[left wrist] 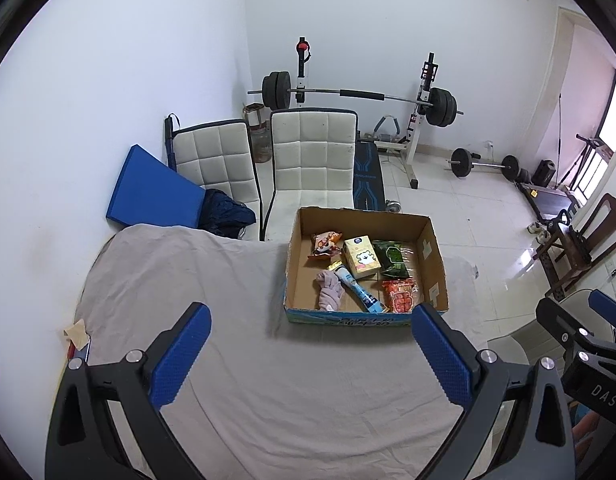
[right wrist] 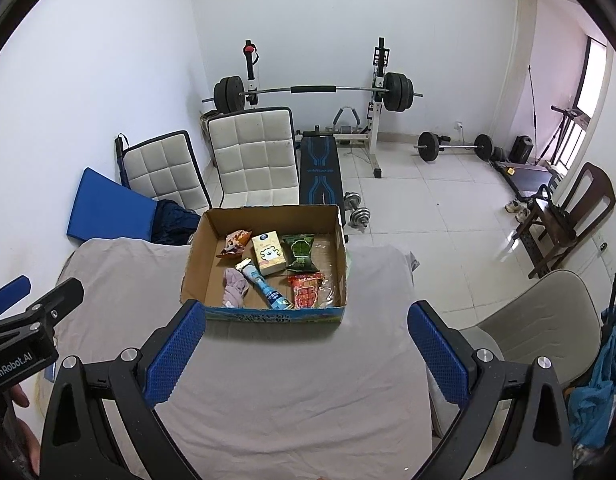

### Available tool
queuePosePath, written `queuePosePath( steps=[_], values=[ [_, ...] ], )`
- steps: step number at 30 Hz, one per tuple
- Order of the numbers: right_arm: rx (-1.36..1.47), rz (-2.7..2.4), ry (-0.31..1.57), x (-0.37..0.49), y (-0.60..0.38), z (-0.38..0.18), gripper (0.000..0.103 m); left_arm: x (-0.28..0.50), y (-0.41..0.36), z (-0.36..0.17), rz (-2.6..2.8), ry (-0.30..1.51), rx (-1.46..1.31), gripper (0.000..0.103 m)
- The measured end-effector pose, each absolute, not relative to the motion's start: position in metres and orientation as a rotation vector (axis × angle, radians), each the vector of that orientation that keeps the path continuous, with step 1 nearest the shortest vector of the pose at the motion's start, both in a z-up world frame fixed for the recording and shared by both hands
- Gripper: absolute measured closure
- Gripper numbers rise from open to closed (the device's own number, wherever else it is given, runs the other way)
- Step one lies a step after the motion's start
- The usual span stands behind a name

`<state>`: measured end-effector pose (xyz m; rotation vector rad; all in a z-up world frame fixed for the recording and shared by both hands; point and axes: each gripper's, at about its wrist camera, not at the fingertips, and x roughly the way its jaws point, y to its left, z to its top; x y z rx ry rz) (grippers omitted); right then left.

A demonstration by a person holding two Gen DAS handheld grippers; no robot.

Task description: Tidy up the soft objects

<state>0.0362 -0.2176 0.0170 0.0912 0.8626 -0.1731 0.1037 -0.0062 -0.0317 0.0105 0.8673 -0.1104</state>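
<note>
Both grippers — left (left wrist: pixel 311 354), right (right wrist: pixel 304 350) — level, jaws wide, seemingly empty.

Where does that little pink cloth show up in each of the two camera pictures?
Left wrist view: the pink cloth lies right of centre, in the cardboard box's near-left part.
Right wrist view: the pink cloth lies left of centre, in the same part of the box.
Shared landmark: the blue tube just right of it.

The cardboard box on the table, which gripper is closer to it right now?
Right. The right gripper sits open just short of the cardboard box, facing its front wall; the left gripper, also open, hangs farther back and leftward.
</note>
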Motion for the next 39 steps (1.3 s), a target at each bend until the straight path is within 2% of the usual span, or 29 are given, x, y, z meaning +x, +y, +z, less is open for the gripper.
queuePosePath(
  steps=[39],
  values=[
    [0.078,-0.162,0.835,0.0332,-0.2093,0.0262,0.000,0.0968,-0.0110,-0.0292,-0.123,0.865,0.023,0.000]
  ],
)
